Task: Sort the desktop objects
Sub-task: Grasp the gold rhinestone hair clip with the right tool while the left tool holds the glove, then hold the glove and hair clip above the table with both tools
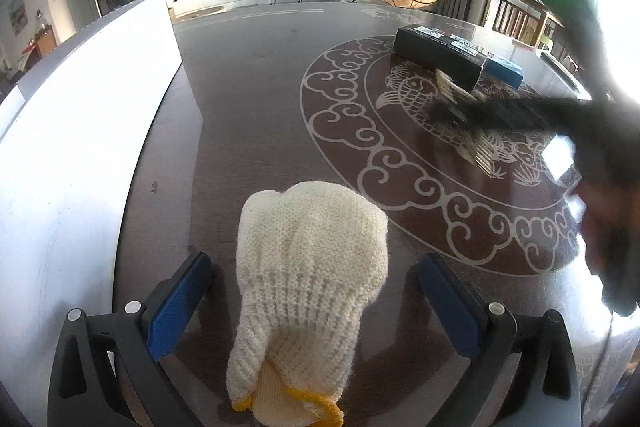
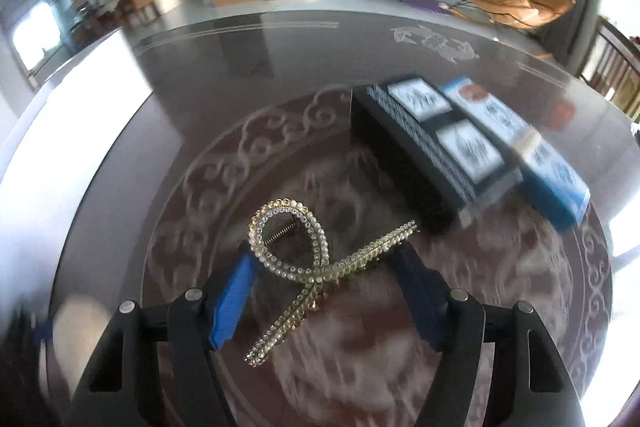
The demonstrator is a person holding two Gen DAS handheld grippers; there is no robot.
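we judge the rhinestone hair claw [image 2: 316, 267], near the black box [image 2: 432, 143] on the desk [image 2: 240, 75], light, stiff, slippery, fragile; right hand-held gripper [image 2: 324, 291] half-closed, pads bracketing its crossed middle, best hold.

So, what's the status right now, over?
Left gripper open astride white glove, pads clear. Right gripper shut on jewelled hair clip. Boxes beyond, not blocking.

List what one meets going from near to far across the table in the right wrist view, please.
Rhinestone hair claw between the right tool's blue pads → black box and, beside it, the blue box → fish engraving near the table's far edge.
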